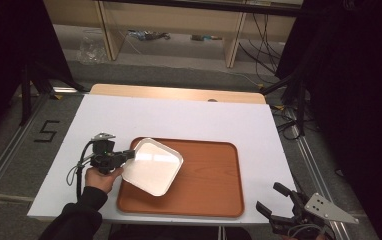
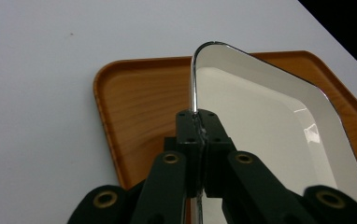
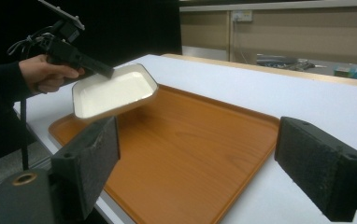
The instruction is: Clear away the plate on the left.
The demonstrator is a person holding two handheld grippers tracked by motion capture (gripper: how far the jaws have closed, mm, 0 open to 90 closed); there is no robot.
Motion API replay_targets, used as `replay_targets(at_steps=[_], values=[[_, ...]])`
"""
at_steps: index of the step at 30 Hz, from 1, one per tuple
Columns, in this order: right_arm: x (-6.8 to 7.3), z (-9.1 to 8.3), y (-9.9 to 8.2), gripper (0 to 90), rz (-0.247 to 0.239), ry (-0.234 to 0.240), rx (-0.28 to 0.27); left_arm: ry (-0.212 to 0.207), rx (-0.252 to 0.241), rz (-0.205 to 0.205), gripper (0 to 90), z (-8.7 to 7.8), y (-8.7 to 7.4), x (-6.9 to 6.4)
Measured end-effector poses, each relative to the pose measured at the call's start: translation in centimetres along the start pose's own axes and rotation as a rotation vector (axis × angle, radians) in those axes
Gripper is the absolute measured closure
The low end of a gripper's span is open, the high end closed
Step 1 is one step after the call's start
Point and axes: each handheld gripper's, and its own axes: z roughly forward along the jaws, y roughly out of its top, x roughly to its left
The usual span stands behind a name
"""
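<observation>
Left hand-held gripper clamped on white dish rim, carrying it over tray; next: lower flat; right hand-held gripper idle, wide open.

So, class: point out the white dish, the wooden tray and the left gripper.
white dish [image 1: 152,167], high view, middle of its inside.
wooden tray [image 1: 209,175], high view, bare floor.
left gripper [image 2: 199,122], left gripper view, jaw tips clamping the dish's rim.

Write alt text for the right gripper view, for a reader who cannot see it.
A hand holds the left gripper shut on the rim of a white dish, carrying it tilted above the near-left corner of a wooden tray on a white table. In the foreground, the right gripper stands wide open, with nothing between its two black pads.
</observation>
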Motion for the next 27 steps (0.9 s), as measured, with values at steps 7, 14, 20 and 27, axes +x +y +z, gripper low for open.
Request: replay_targets(at_steps=[7, 14, 20, 27], values=[[0.0, 0.0, 0.0, 15.2, 0.004, 0.0, 0.001, 0.001, 0.056, 0.025, 88.0, 1.5, -0.4, -0.7], [0.1, 0.0, 0.0, 15.2, 0.012, -0.004, 0.013, -0.023, 0.084, 0.034, 88.0, 3.0, -0.8, -1.9], [-0.1, 0.3, 0.0, 15.2, -0.012, 0.024, -0.015, -0.044, 0.108, 0.02, 87.3, 4.2, -1.2, -2.9], [-0.1, 0.3, 0.0, 15.2, -0.019, 0.026, -0.015, -0.058, 0.156, 0.01, 87.0, 5.3, -2.3, -3.9]])
